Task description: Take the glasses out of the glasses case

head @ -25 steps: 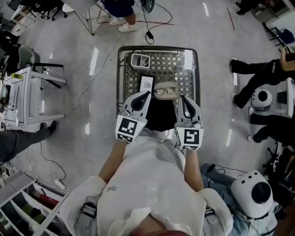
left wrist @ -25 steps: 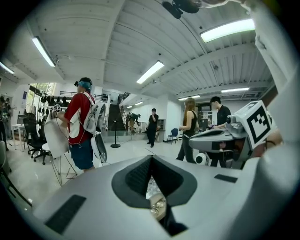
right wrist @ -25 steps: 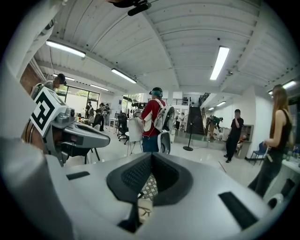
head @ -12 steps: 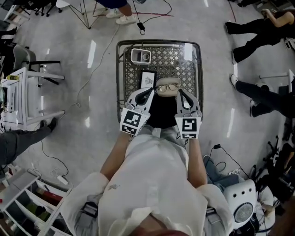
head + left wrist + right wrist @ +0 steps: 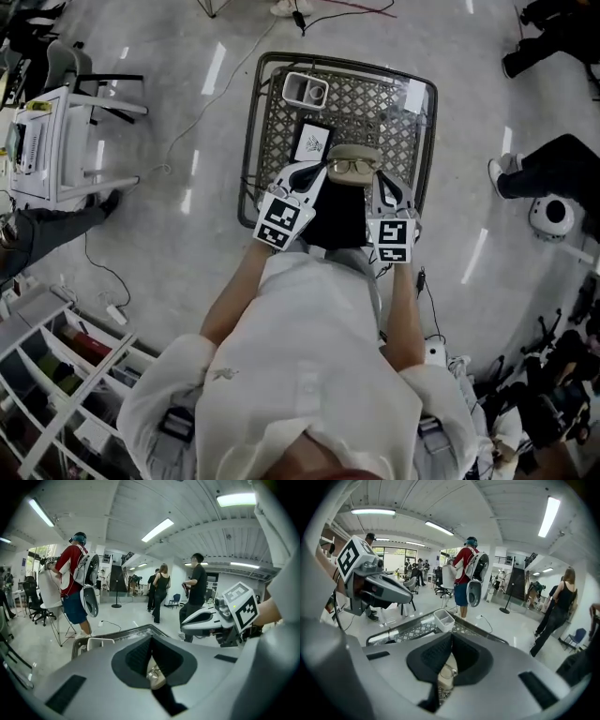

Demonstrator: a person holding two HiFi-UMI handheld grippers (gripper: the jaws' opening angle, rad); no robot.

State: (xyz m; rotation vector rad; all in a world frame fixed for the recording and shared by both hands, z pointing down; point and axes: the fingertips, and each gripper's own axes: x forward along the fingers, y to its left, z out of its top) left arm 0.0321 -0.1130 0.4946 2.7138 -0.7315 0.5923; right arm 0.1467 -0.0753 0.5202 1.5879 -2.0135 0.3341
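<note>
An open tan glasses case (image 5: pixel 352 155) lies on the mesh table (image 5: pixel 375 98), and the glasses (image 5: pixel 351 167) rest in it at its near edge. My left gripper (image 5: pixel 317 170) is shut and empty, with its tip just left of the case. My right gripper (image 5: pixel 380 177) is also shut and empty, close to the case's right end. In the left gripper view the glasses (image 5: pixel 154 672) show below the closed jaws. In the right gripper view one lens of the glasses (image 5: pixel 446 672) shows the same way. I cannot tell whether either gripper touches the case.
A black-and-white card (image 5: pixel 312 142) lies left of the case, with a white open box (image 5: pixel 306 89) at the table's far left corner. A black mat (image 5: pixel 337 217) covers the near part of the table. People, chairs and cables are around the table on the floor.
Both grippers have dropped toward the table and moved forward, so their tips now flank the case. Their jaws stayed closed. The case and glasses have not moved.
</note>
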